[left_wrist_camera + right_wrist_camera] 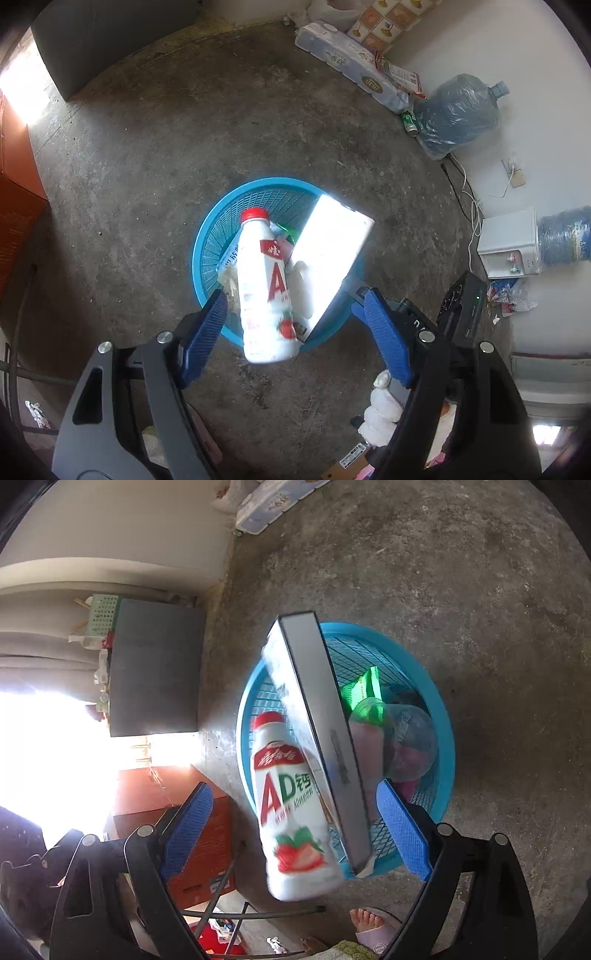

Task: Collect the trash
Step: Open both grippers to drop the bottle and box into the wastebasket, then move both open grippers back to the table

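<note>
- Blue-padded fingers of the left gripper (295,325) stand wide apart in the left wrist view, touching nothing.
- Between them, clear of both pads, a white bottle (266,291) with a red cap hangs in the air, cap pointing away from the fingers, tilted slightly.
- Just right of the bottle a white flat box (332,254) is tilted over the blue basket (207,240), which stands on the concrete floor (147,166) beyond the fingertips.
- Beside the right finger, a white-gloved hand (380,402) shows, with the other gripper's black body next to it.
- Fingers of the right gripper (295,827) are likewise spread open in the right wrist view, gripping nothing.
- Between them the bottle (291,805), blurred, shows a strawberry label; it is touched by neither pad.
- Right of it, the box (321,738) stands edge-on against the basket (443,738), which holds a green wrapper (365,686) and a clear cup (410,738).
</note>
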### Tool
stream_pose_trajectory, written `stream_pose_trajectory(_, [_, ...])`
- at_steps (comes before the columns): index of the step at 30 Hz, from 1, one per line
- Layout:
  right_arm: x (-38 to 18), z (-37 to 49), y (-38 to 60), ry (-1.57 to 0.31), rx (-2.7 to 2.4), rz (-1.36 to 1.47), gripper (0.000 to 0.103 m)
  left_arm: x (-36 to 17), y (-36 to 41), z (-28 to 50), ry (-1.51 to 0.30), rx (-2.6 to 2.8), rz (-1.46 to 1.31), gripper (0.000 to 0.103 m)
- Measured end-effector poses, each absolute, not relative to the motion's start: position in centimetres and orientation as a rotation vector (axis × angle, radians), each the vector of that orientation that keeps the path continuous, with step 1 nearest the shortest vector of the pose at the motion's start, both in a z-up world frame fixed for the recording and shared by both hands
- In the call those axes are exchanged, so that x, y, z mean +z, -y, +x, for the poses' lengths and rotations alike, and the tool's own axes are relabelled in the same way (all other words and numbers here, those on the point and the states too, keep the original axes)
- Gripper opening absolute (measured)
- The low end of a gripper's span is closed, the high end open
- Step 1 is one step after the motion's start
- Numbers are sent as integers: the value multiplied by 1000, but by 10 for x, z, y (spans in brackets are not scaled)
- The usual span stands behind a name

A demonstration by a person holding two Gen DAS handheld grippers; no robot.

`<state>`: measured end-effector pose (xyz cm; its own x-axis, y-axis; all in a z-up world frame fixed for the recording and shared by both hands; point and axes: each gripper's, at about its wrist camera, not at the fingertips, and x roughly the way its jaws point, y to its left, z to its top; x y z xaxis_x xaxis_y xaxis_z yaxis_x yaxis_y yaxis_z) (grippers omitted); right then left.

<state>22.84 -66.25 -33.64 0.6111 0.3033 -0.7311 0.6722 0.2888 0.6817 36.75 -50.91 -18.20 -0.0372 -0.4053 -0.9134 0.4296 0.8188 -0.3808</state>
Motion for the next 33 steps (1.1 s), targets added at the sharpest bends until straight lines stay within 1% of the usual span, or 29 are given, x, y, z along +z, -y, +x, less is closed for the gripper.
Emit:
stream_pose_trajectory(2, [-349, 227, 661, -945, -318, 1298, 88, -180, 504, 364, -1454, -691, 35, 72])
stream_pose_trajectory(7, [-354, 211, 651, -948, -333, 1273, 88, -161, 487, 360, -1403, -706, 62, 72])
stream_pose_trajectory(11, [-332, 189, 649, -914, -340, 1248, 88, -132, 464, 356, -1367, -715, 43, 72])
stream_pose_trajectory(17, [-263, 154, 634, -842, -316, 1132, 88, -61, 405, 327, -1282, -793, 47, 72])
stream_pose_trajectory(21, [-207, 126, 614, -768, -268, 1048, 88, -8, 339, 297, -1195, -834, 26, 72])
stream_pose_trajectory(26, [-144, 98, 574, -710, -176, 938, 88, 47, 229, 256, -1036, -795, -32, 72])
stream_pose_trajectory(30, [-106, 89, 533, -698, -69, 858, 88, 70, 137, 224, -930, -693, -119, 73])
stream_pose_trajectory(33, [-81, 92, 497, -705, 16, 791, 88, 76, 80, 205, -891, -602, -168, 73])
